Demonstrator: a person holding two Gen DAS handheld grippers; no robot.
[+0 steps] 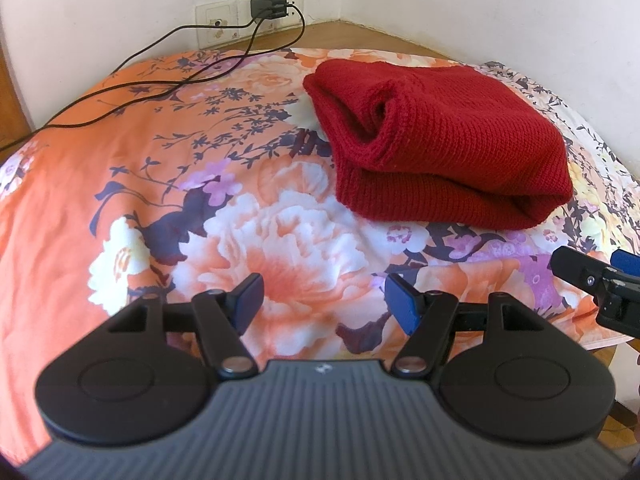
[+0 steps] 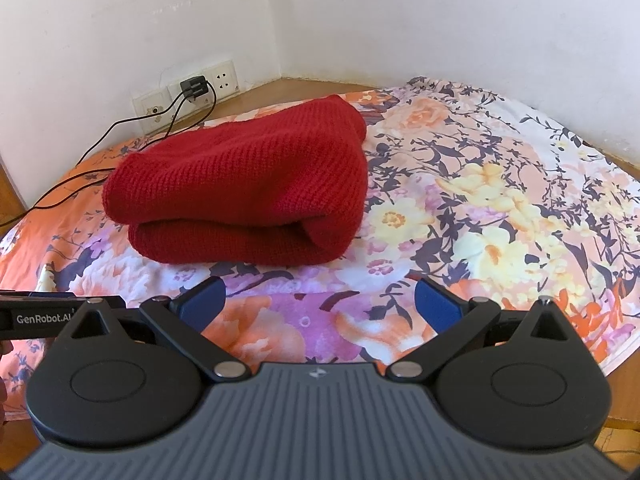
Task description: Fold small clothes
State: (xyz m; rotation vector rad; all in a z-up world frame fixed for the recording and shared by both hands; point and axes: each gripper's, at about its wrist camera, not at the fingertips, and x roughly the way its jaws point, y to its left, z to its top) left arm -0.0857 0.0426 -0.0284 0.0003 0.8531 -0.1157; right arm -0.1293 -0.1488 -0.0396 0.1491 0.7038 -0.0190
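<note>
Left wrist view: red knit garment lying right of centre, toward the upper right of the frame, already doubled over into a thick bundle with its rounded fold edge facing the camera and loose layers showing at its left end. Resting on the floral cloth that fills most of the frame. Left gripper at bottom centre, fingers spread wide, nothing between them, well short of the garment. Tip of the other gripper poking in at the right edge. Black cable trailing across the upper left from a charger plugged into the wall socket.

Right wrist view: same garment left of centre, two stacked layers plain to see, one on top of the other. Right gripper at bottom centre, fingers likewise apart and empty, near the garment's front edge but not touching. Bare floral cloth across the right half.

Judged from this: folding looks largely done, perhaps finished. Left, if anything: tidying the bulging left end or one more fold. No other clothes in sight.
</note>
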